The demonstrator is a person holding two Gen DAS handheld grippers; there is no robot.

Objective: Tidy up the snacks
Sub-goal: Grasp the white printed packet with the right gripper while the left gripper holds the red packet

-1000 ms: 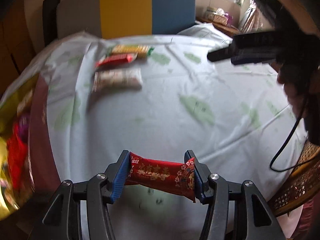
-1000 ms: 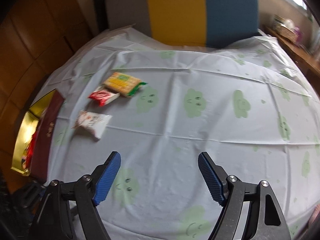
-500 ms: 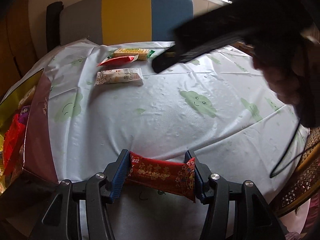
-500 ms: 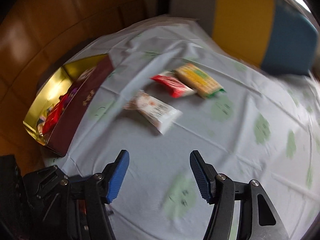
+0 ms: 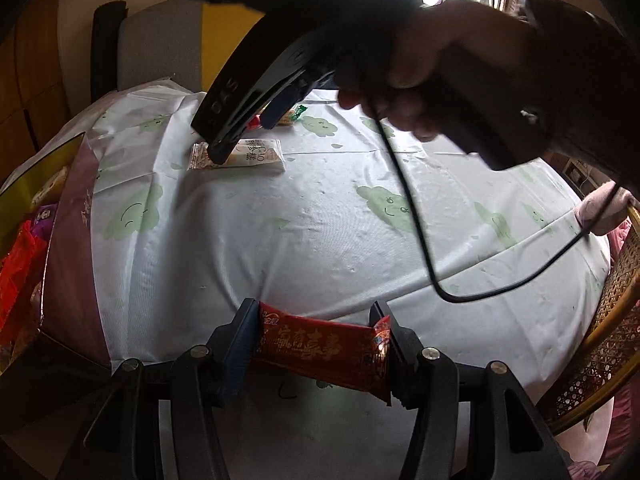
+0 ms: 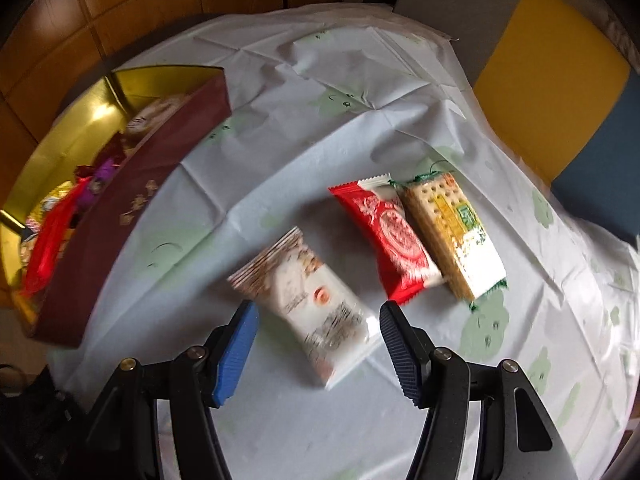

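The left gripper is clamped on a red snack packet, gripped end to end, over the near edge of the table. The right gripper stands with jaws partly open and nothing between the pads; they have just been closing. It hangs over a white snack packet, which lies flat on the cloud-print cloth, its lower end between the fingertips though not touched. Just beyond lie a red-and-white packet and a cracker packet, side by side and touching. The open maroon box with gold lining sits at the table's left edge, snacks inside. Bare cloth lies open between box and packets. A chair stands at the far edge.
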